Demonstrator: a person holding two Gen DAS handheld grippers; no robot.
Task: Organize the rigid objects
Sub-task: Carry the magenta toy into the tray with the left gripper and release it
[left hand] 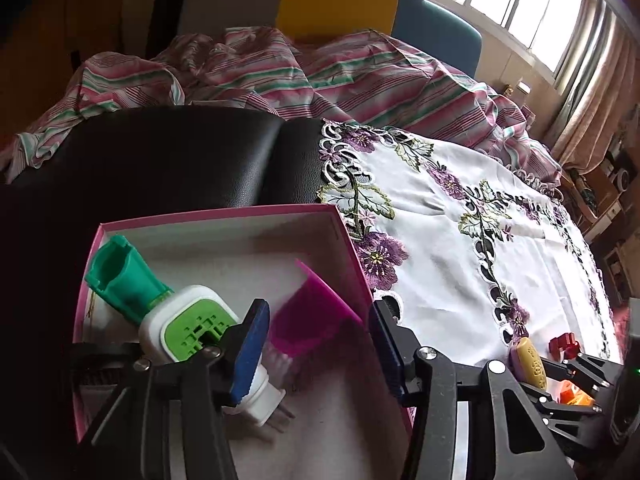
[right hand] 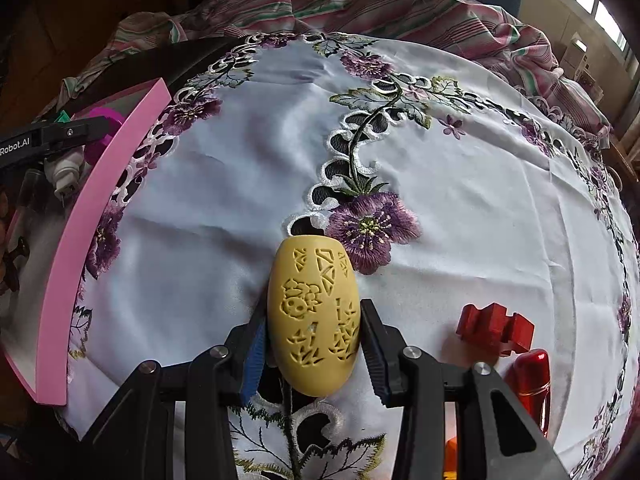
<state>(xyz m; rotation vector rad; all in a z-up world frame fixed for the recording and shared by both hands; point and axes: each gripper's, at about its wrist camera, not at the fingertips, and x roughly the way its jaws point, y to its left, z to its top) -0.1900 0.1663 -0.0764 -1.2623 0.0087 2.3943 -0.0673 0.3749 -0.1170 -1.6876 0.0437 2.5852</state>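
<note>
While lying on embroidered tablecloth [right hand: 460, 208], yellow carved oval piece [right hand: 314, 320] clamped by right hand-held gripper [right hand: 314, 354]; red block [right hand: 496, 326] just beside; pink box [right hand: 84, 240] wall well left, open cloth between. Left hand-held gripper [left hand: 316, 354] wide, over box.

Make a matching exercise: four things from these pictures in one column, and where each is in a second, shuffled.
1. yellow carved oval
2. red block
3. green and white plug-in device
4. magenta piece

A. inside the pink box, partly behind the left gripper's finger
B. on the tablecloth, ungripped
C. between the right gripper's fingers
D. in the box, by its right wall

Pairs: 1-C, 2-B, 3-A, 4-D
</note>
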